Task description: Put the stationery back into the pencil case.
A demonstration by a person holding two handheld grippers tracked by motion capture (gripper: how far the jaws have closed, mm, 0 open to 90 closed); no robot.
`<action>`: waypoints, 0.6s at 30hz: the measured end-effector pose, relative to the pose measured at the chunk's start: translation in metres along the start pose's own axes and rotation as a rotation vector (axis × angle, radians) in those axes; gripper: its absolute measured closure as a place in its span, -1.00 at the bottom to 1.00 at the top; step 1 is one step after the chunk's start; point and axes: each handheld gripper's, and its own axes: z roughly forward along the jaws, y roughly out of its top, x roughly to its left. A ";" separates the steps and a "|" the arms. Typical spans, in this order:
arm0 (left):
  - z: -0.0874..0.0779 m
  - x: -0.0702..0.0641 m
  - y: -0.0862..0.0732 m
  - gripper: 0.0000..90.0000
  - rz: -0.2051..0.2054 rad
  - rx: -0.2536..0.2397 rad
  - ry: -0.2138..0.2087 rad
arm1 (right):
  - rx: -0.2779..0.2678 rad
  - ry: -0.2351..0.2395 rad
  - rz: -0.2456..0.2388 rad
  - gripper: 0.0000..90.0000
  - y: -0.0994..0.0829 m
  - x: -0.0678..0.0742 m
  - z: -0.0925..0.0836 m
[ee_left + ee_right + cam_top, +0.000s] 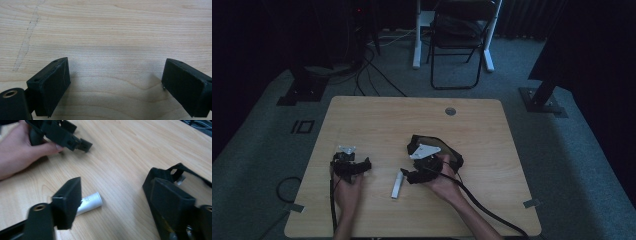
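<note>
A small white cylinder (397, 184) is seen lying flat on the wooden surface (482, 135), between the two hands and nearer the right one. The right gripper (408, 173) is held just beside it, above and to the right of it in the high view; its fingers (67, 200) are spread wide with nothing clasped between them. In the right gripper view the white cylinder (88, 202) is partly hidden behind one of these fingers and is not seen to be pressed by either. The left gripper (362, 165) is held low over the surface, well apart from the cylinder, its fingers (51, 86) also wide and closed on nothing, with bare wood grain seen between them. A black folding chair (459, 40) stands on the floor beyond the surface.
</note>
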 end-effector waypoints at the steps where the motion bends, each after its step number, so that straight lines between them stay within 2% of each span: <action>1: 0.000 0.000 0.000 -0.82 -0.001 -0.001 0.000 | 0.004 -0.001 -0.002 -0.51 -0.001 0.002 0.003; 5: 0.000 0.000 0.000 -0.82 -0.002 -0.001 0.000 | 0.004 0.004 0.006 -0.55 -0.001 0.009 0.010; 10: 0.000 0.000 0.000 -0.82 -0.001 -0.001 0.000 | 0.002 0.002 -0.009 -0.57 0.001 0.018 0.017; 18: 0.000 0.000 0.000 -0.82 -0.001 -0.001 0.000 | 0.053 0.026 0.008 -0.60 -0.011 0.025 0.042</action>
